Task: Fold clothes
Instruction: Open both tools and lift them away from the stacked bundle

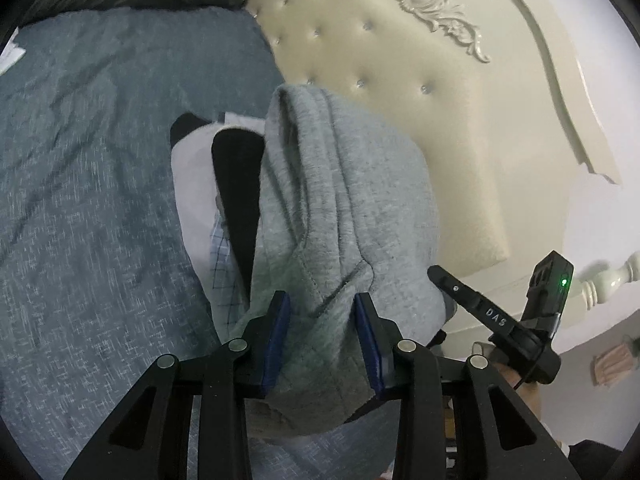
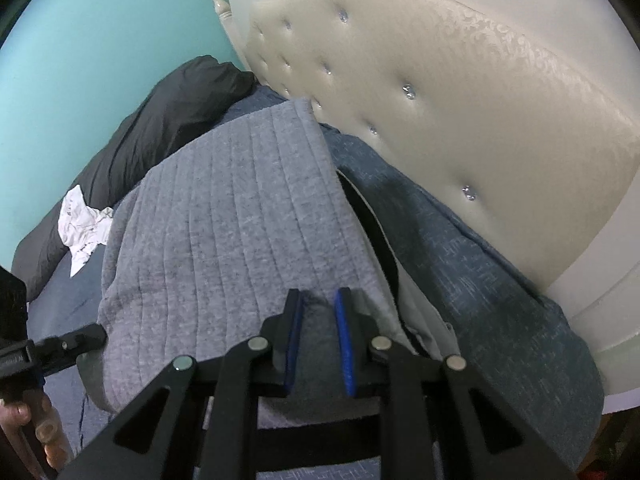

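A folded grey sweatshirt (image 1: 340, 200) lies on top of a stack of folded clothes on the bed; it also shows in the right wrist view (image 2: 224, 220). Under it are a white garment (image 1: 192, 176), a black one (image 1: 236, 176) and a checked one (image 1: 222, 264). My left gripper (image 1: 322, 304) is partly closed with the grey fabric bunched between its blue pads. My right gripper (image 2: 318, 300) is nearly closed on the sweatshirt's near edge; it also shows in the left wrist view (image 1: 492, 316). The left gripper's tip shows in the right wrist view (image 2: 76, 340).
A blue-grey bedspread (image 1: 88, 168) covers the bed. A cream tufted headboard (image 2: 460, 100) stands just beyond the stack. A dark duvet (image 2: 160, 128) and a crumpled white cloth (image 2: 84, 220) lie at the far side, by a teal wall (image 2: 100, 32).
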`<state>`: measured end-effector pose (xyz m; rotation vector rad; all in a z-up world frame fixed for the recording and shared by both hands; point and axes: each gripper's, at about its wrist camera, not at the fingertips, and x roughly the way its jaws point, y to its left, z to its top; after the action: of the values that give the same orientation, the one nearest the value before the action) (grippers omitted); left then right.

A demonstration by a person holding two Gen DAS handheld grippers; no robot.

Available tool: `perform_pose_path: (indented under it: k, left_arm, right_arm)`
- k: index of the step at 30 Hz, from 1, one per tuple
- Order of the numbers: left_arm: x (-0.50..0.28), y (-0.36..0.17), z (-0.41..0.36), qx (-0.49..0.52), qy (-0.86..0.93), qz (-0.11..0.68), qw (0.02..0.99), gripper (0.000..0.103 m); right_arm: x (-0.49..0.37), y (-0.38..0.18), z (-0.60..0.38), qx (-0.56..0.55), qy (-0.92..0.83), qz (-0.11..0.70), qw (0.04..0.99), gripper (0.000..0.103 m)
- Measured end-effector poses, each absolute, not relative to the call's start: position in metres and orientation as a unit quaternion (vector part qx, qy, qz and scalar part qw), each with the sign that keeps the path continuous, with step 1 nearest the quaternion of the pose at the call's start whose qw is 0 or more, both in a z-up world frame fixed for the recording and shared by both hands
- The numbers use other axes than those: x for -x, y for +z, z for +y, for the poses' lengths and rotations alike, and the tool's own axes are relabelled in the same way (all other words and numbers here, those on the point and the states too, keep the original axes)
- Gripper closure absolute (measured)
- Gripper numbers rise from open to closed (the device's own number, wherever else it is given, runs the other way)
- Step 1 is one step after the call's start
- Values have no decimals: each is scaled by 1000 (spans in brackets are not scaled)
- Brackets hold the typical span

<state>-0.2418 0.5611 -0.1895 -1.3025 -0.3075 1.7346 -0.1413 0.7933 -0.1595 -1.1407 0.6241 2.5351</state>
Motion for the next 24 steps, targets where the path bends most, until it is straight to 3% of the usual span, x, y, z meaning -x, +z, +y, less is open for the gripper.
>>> perform_pose_path:
  k: [13, 24]
  left_arm:
    - [263, -170, 505, 510, 727, -140, 438, 66]
    - [280, -147, 393, 496, 757, -148, 398, 66]
  right_arm:
    - [142, -125, 743, 371, 892, 209, 152, 86]
    - [174, -113, 643, 367, 903, 193, 110, 86]
